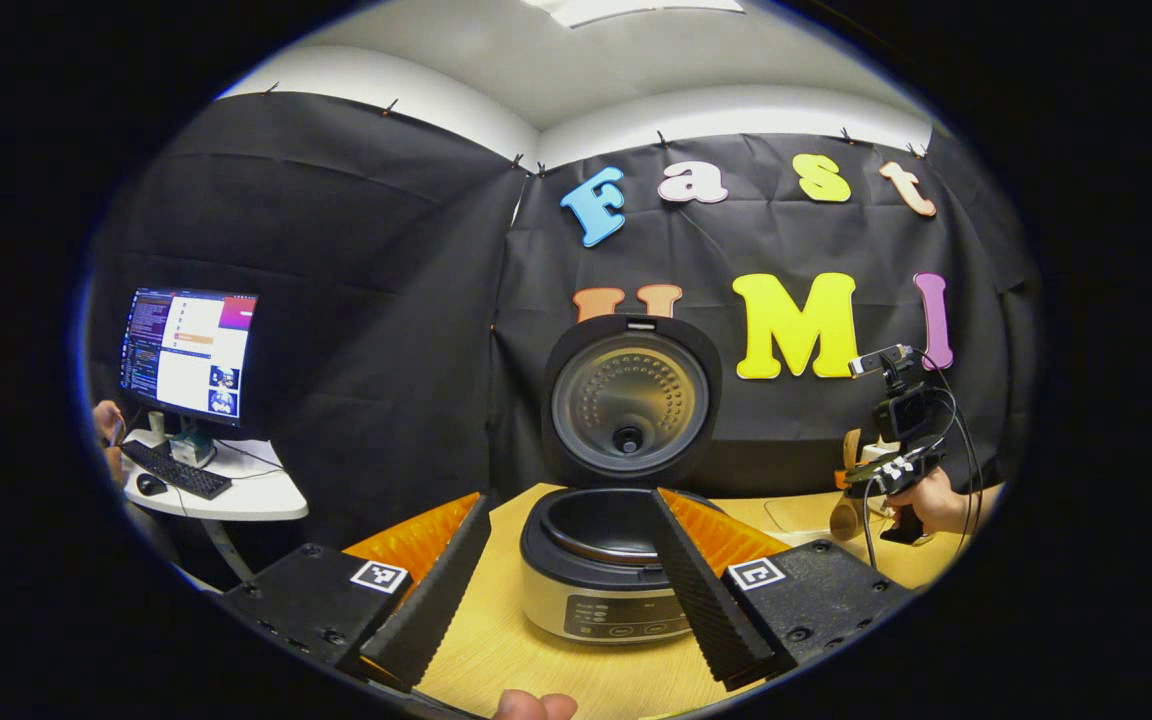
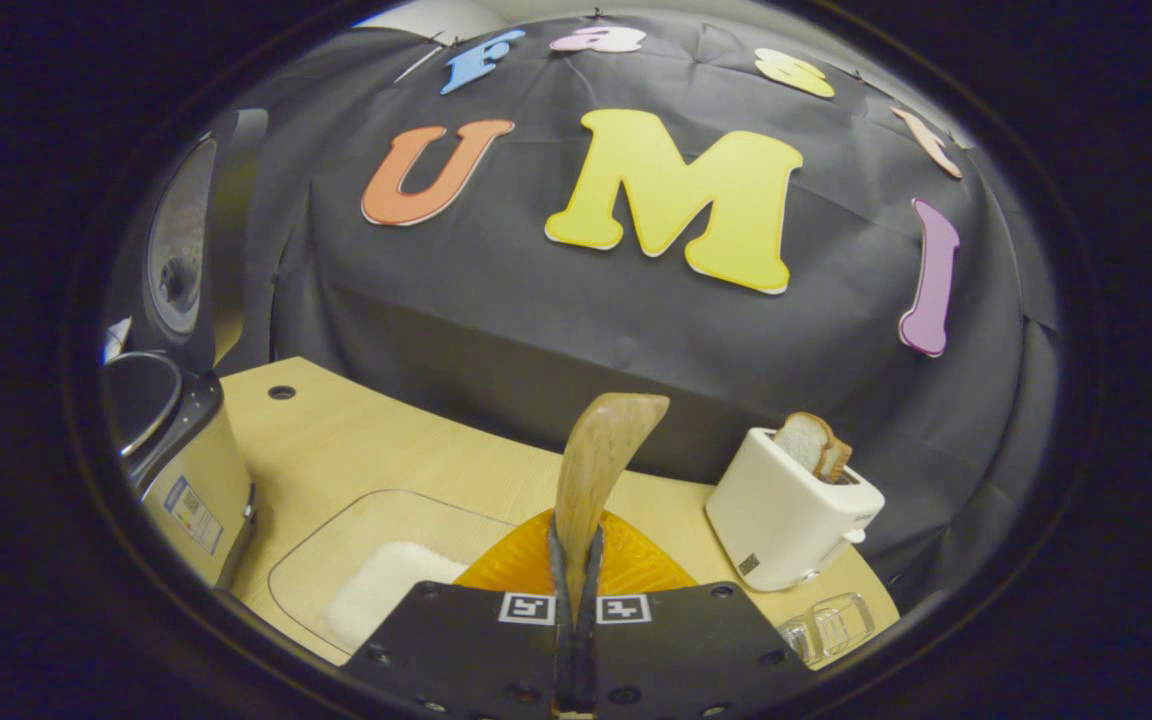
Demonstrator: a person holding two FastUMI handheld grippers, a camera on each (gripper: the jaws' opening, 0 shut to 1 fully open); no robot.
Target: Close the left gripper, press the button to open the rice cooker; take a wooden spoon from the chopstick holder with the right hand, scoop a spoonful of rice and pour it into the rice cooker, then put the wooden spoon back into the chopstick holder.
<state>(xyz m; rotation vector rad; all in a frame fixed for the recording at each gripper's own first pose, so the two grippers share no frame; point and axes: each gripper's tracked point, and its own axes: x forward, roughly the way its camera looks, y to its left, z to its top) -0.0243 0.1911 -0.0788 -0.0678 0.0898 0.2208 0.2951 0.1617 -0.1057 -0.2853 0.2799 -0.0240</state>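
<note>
Your right hand-held gripper (image 2: 576, 560) is clenched on the spoon (image 2: 598, 470) handle, bowl up over the bench (image 2: 376, 440) w/ rice (image 2: 381, 590) below-left; left one (image 1: 566, 580) released before the open cooker (image 1: 606, 560); spoon's light, stiff, smooth — grip mid-handle, judged.

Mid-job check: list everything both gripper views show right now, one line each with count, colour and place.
rice cooker: one, silver body with dark rim, centre of table, lid open and upright
wooden spoon: one, light wood, clamped in the right gripper, bowl up
rice: one white heap, in a clear tray on the table, right of the cooker
toaster: one, white, table's right side, bread slice sticking out
clear cup: one, transparent, lying by the toaster
table: one, light wood
monitor: one, lit, on a white side desk with keyboard
left gripper: open, facing the cooker
right gripper: shut on the spoon
hand: holding the right gripper
</note>
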